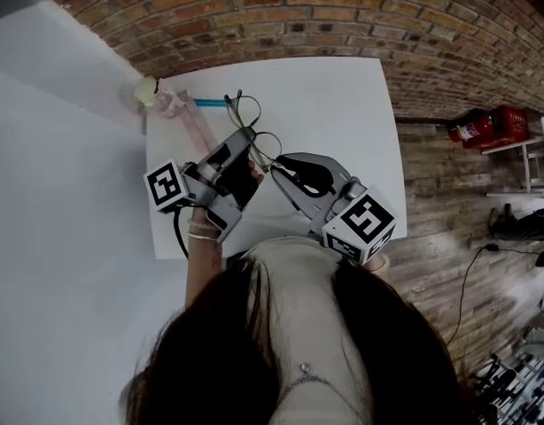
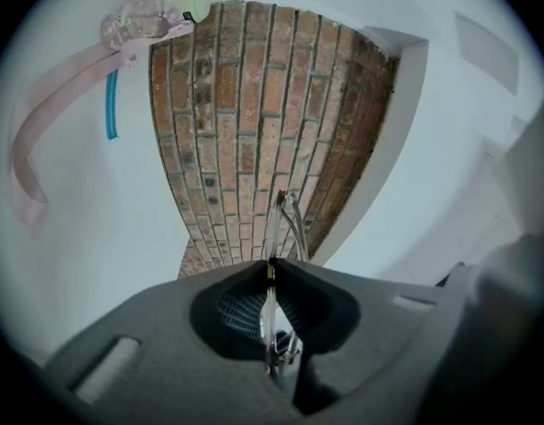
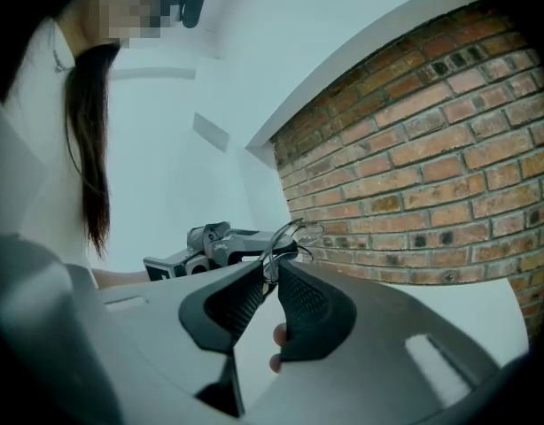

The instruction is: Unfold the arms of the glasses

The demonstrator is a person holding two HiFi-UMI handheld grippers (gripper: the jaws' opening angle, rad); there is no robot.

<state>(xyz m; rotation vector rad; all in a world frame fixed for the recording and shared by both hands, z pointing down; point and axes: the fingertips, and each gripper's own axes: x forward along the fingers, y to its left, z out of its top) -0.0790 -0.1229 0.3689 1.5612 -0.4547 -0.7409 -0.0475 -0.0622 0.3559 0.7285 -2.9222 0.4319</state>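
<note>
Thin wire-framed glasses (image 1: 257, 127) with clear lenses hang above the white table (image 1: 343, 122), held between both grippers. In the head view my left gripper (image 1: 251, 142) grips them from the left and my right gripper (image 1: 274, 168) from the right. The left gripper view shows my left gripper (image 2: 271, 268) shut on the frame, with the glasses (image 2: 288, 220) sticking up edge-on past the tips. In the right gripper view my right gripper (image 3: 272, 268) is shut on a thin wire part of the glasses (image 3: 294, 235), likely an arm. The left gripper (image 3: 210, 244) is just behind.
A pink strap (image 1: 194, 122), a pale yellow-green object (image 1: 148, 91) and a blue stick (image 1: 210, 103) lie at the table's far left corner. A brick floor (image 1: 343, 16) surrounds the table. Red canisters (image 1: 485, 127) stand to the right.
</note>
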